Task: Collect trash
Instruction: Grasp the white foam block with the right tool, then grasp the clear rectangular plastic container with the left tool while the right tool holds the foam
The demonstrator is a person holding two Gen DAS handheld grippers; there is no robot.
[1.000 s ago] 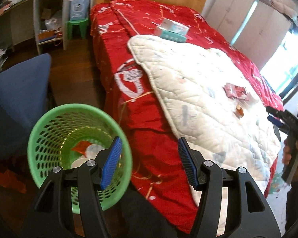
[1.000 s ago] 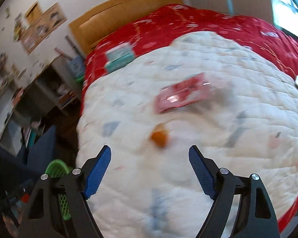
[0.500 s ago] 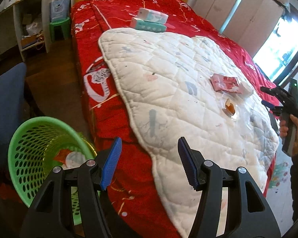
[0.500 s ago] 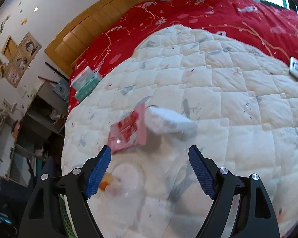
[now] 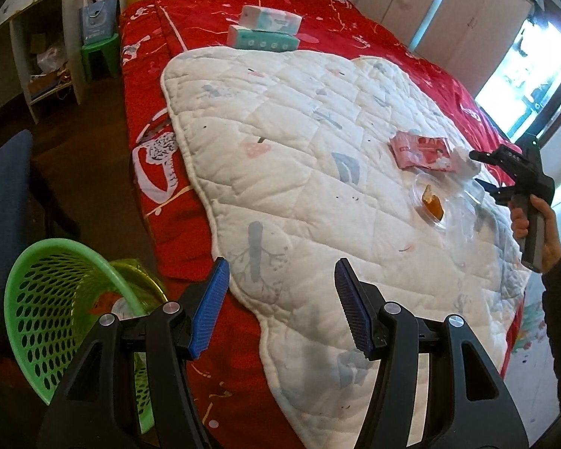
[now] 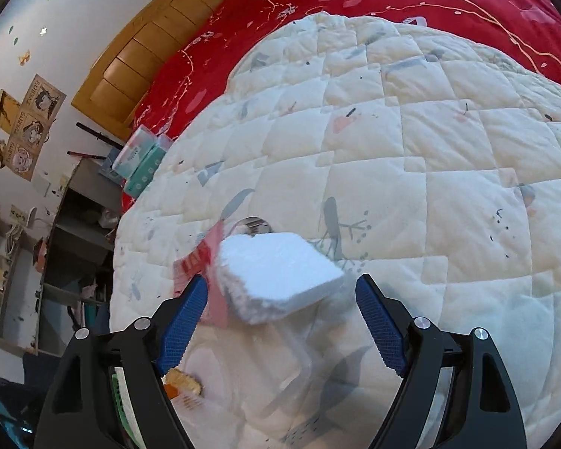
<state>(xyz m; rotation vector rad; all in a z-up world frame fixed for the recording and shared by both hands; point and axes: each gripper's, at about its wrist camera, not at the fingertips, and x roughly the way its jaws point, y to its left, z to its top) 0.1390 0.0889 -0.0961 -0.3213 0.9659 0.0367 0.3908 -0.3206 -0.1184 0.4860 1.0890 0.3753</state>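
Pickup step: right claw wide, empty, straddling white foam slab on quilted bed cover; next, close on it; left claw half-open, empty.

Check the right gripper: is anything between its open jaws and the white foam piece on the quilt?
Nothing visible. The right gripper is open, and the foam piece lies just ahead of the fingertips, untouched. The pink wrapper sits beside it, not in the way.

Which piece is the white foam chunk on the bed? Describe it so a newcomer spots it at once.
Start at the bed's red cover, then the white quilt spread over it. Near the quilt's edge lies a small litter cluster: a pink wrapper, an orange scrap and clear plastic. The foam chunk is the thick, bright white slab with crumbly edges, beside the wrapper.
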